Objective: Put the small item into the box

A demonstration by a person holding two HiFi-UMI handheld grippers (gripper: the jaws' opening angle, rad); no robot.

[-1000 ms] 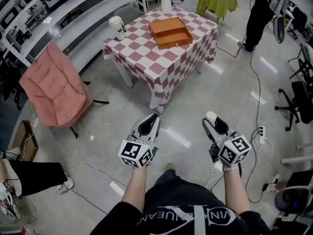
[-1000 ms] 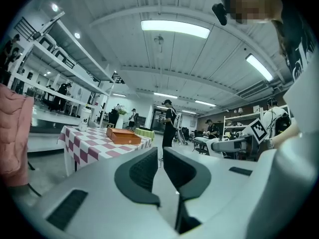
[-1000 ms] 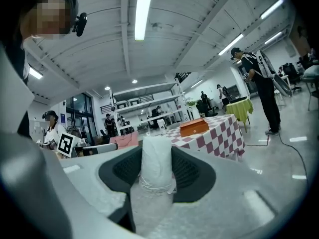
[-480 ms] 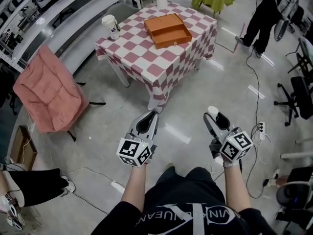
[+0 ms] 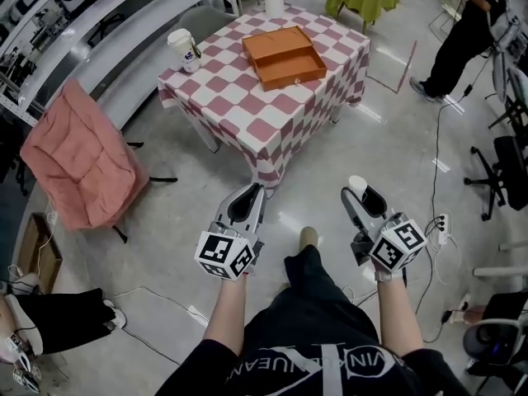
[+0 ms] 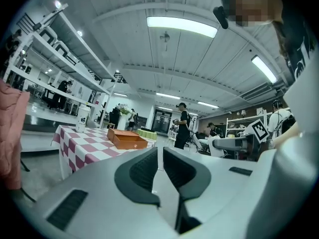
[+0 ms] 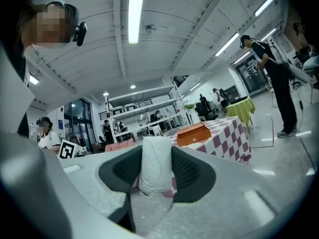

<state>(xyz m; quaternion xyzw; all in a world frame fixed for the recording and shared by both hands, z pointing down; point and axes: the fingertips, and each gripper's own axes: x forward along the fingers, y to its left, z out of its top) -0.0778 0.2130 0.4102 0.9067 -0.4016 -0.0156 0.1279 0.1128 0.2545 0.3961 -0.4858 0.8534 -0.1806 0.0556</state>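
Item in hand, box ahead | right tongs (image 5: 358, 193) pinch a white wrapped item (image 7: 156, 169) above the floor | left tongs (image 5: 250, 196) pressed together, empty | orange box (image 5: 283, 56) sits on the checked counter (image 5: 239, 97), well apart | pickup looks done; approach and drop remain

The person is wearing a black short-sleeved T-shirt (image 5: 272, 361) with white lettering, dark trousers (image 5: 309, 287) and a pale shoe (image 5: 308, 237). The left gripper (image 5: 252, 195) and right gripper (image 5: 360, 195) are showing light grey shells, black ridged jaws and cubes with black-and-white square markers.
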